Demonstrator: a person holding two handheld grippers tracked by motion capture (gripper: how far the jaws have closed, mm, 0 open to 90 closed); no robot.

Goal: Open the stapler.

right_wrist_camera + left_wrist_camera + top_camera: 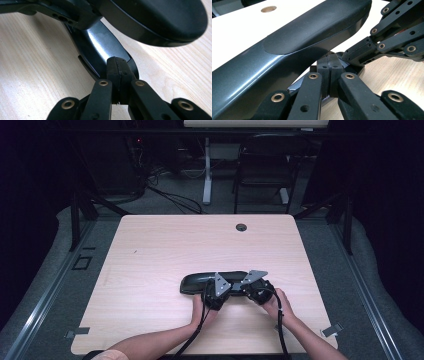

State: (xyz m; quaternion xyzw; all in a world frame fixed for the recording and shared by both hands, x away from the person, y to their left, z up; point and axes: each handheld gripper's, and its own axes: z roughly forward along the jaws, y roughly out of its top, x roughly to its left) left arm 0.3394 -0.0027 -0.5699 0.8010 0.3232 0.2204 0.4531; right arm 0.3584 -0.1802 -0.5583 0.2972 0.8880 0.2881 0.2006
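Both hand-held grippers, left (216, 292) and right (256, 290), clamped on dark armrest (210, 281) lower edge (counter (150, 250) beneath). Mid-grasp; next, probably a level joint lift.

Light falls from above onto the table (150, 250), leaving it bright while the room around it sinks into near-black. The high view is soft and slightly grainy. In both gripper views the glossy dark case (294, 47) carries pale glare streaks, and the nearest jaw links blur.
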